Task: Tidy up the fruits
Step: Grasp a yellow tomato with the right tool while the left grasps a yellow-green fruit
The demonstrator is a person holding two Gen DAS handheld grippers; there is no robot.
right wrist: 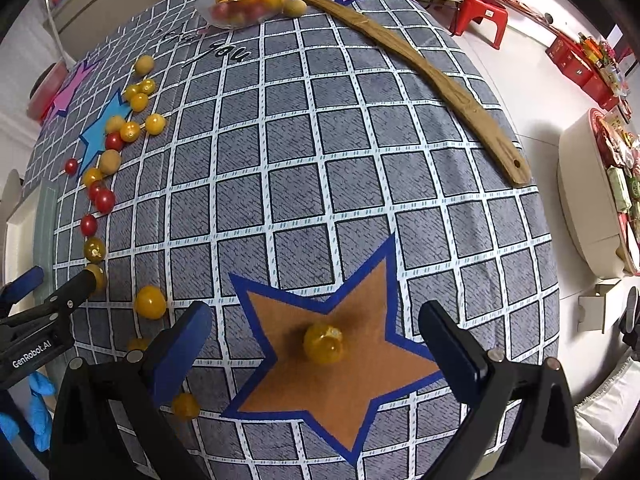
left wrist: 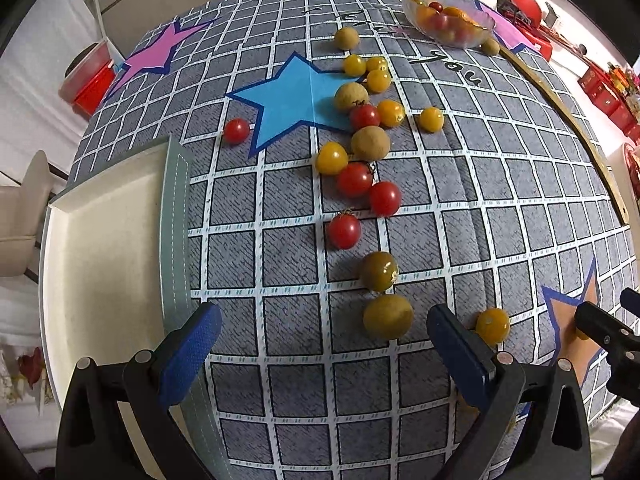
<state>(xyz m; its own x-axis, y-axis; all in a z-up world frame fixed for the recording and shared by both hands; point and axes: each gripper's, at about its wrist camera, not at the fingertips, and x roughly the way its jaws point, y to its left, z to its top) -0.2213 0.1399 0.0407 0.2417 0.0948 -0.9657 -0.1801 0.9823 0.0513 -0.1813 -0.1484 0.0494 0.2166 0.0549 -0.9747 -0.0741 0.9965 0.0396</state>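
Several red and yellow cherry tomatoes and tan longans lie scattered on the grid cloth, around the blue star. My left gripper is open and empty, with a yellow-green fruit lying between its fingers. A yellow tomato lies just right of it. My right gripper is open above the orange star, where a yellow tomato rests between the fingers, not gripped. A glass bowl of fruit stands at the far edge and also shows in the right wrist view.
A white tray sits at the left table edge. A long wooden stick lies along the right side. Pink stars mark the far corners. Red stools and boxes stand on the floor beyond the table.
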